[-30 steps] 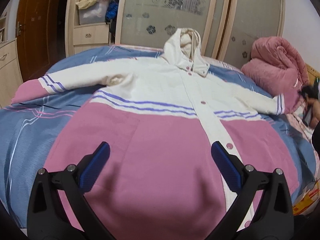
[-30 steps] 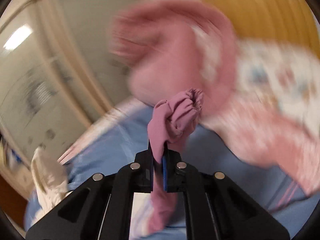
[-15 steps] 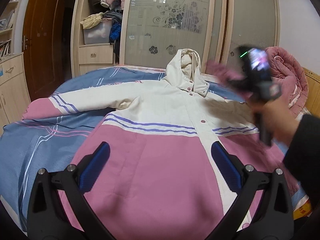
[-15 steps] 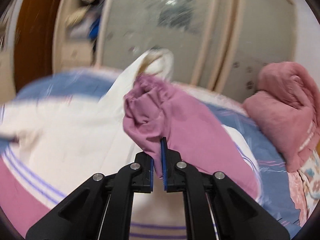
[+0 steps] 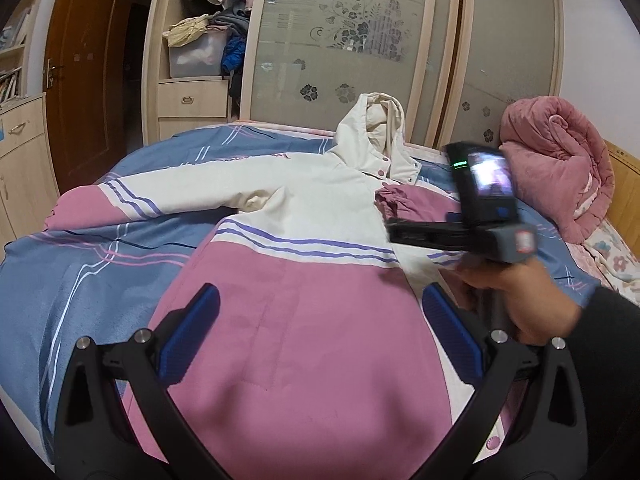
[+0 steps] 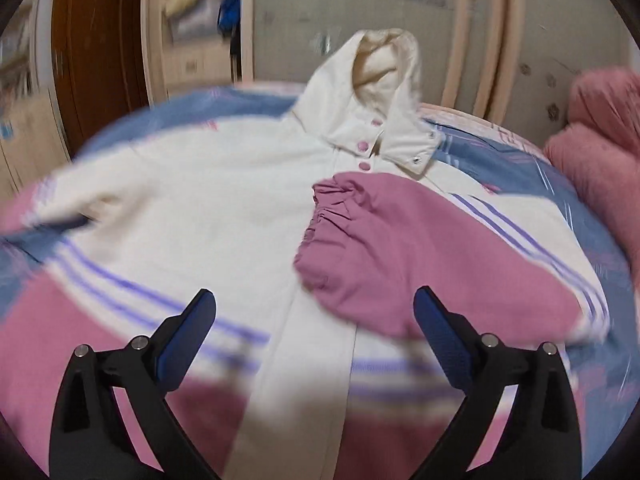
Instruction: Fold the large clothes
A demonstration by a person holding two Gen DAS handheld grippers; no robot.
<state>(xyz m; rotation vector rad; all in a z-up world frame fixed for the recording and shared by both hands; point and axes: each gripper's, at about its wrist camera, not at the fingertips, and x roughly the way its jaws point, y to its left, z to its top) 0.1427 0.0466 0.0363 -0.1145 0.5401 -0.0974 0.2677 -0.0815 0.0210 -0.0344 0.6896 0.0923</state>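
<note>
A hooded jacket (image 5: 304,208), cream on top and pink below with purple stripes, lies front up on the bed. Its right sleeve (image 6: 400,248) is folded across the chest, the pink cuff near the button placket; it also shows in the left wrist view (image 5: 404,200). The left sleeve (image 5: 132,204) lies stretched out to the left. My right gripper (image 6: 314,344) is open and empty, a little above the chest short of the cuff. My left gripper (image 5: 320,332) is open and empty above the pink lower front. The right gripper's body (image 5: 480,216) shows in the left wrist view.
The bed has a blue striped cover (image 5: 80,280). A rolled pink quilt (image 5: 560,160) lies at the far right. A wardrobe with frosted doors (image 5: 340,40) stands behind the bed, and a wooden door (image 5: 84,72) and drawers are at the left.
The right gripper carried the pink sleeve cuff from the right across the chest, laid it down and opened. The left gripper stayed open over the lower front.
</note>
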